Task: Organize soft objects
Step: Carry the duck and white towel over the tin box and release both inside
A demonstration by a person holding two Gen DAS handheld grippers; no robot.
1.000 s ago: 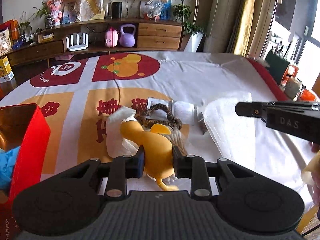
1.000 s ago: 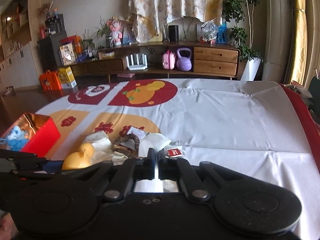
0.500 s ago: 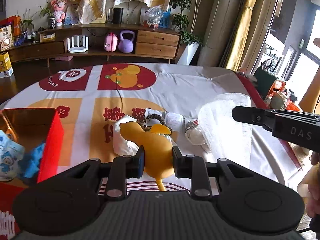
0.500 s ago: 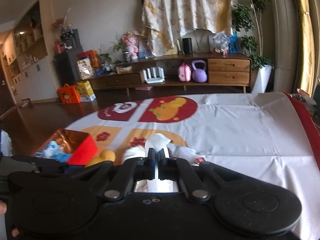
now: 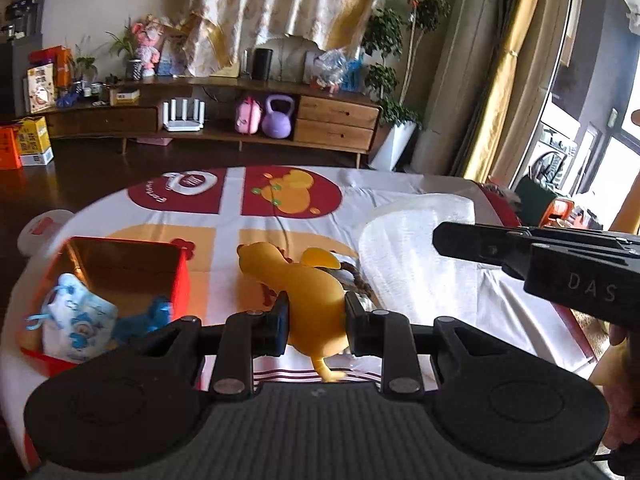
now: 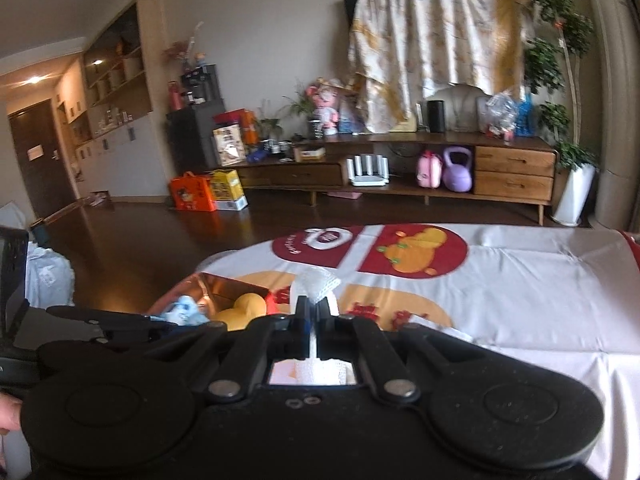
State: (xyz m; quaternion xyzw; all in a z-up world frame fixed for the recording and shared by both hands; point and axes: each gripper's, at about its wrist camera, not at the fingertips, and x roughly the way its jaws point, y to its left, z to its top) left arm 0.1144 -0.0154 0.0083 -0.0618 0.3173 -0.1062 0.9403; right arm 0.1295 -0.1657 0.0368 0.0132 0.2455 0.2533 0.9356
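1. Two items are in your grip right now. Your left gripper (image 5: 314, 322) is pinching the yellow rubber duck (image 5: 308, 300) by its body, pads pressed on both flanks, and the duck hangs clear of the table.
2. Your right gripper (image 6: 313, 322) has its jaws pressed nearly together on a thin white mesh cloth (image 6: 316, 284). In the left wrist view that cloth (image 5: 416, 248) drapes from the gripper down toward the table.
3. Done so far, by the look of it: the red box (image 5: 182, 276) at the table's left already holds a white-and-blue printed pouch (image 5: 76, 316) and a blue soft item (image 5: 154, 314).
4. The duck sits just right of the box, near its red wall and not yet over the opening.
5. Left on the tablecloth (image 5: 360, 192): a brown braided ring (image 5: 358, 276), partly hidden behind the duck. Other small bits may lie there; can't tell, the duck blocks them.
6. Judgement: roughly midway. You've got two to drop in the box, then at least the ring to fetch.
7. Watch the cloth: it's long and floppy and could trail over the box edge when released.
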